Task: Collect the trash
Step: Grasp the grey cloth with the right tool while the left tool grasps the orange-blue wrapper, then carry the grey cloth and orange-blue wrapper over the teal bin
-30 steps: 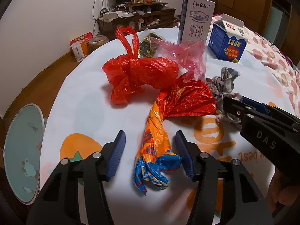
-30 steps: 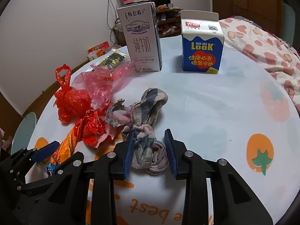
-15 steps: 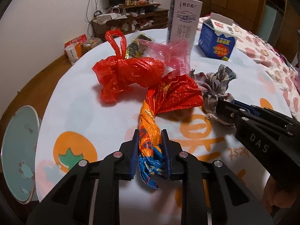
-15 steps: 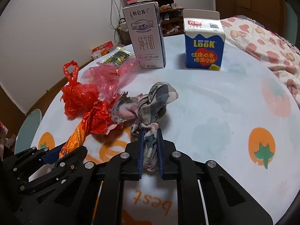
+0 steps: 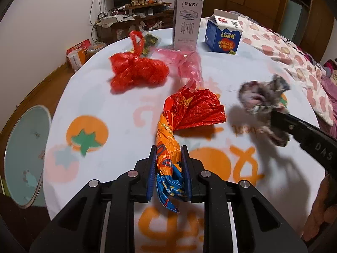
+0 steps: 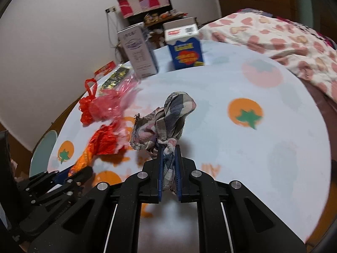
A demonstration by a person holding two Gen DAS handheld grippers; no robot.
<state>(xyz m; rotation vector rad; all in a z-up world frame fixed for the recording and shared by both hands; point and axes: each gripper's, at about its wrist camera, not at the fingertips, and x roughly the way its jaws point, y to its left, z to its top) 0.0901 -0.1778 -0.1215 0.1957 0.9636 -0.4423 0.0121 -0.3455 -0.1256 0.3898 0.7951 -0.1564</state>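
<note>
The blue carton (image 5: 223, 34) at the far side of the table reads "LooK" in yellow letters over a red patch of Chinese print, and the tall grey-white milk box (image 5: 187, 24) just beside it carries Chinese characters down its front — too small to read further. The right gripper's (image 5: 280, 124) black arm bears the letters "DAS". The left gripper (image 5: 169, 165) is pinching the twisted orange-and-blue end of a foil wrapper (image 5: 189, 113), whose crumpled red end fans out over the tablecloth (image 5: 88, 97). The right gripper is pressed onto a knotted checked rag (image 6: 168, 122), held up off the cloth and blurred in the left view. Farther back lie a tied red plastic bag (image 5: 137, 71), a thin pink bag (image 5: 187, 65) and a dark snack packet (image 5: 150, 41). The round table wears a pale cloth printed with orange and pink tomatoes and orange lettering. Beyond it stand a white wall, a cluttered wooden shelf (image 5: 134, 14) with cables, brown wooden doors (image 5: 263, 2) with a red paper ornament, and a heart-patterned quilt (image 6: 284, 40) to the right.
</note>
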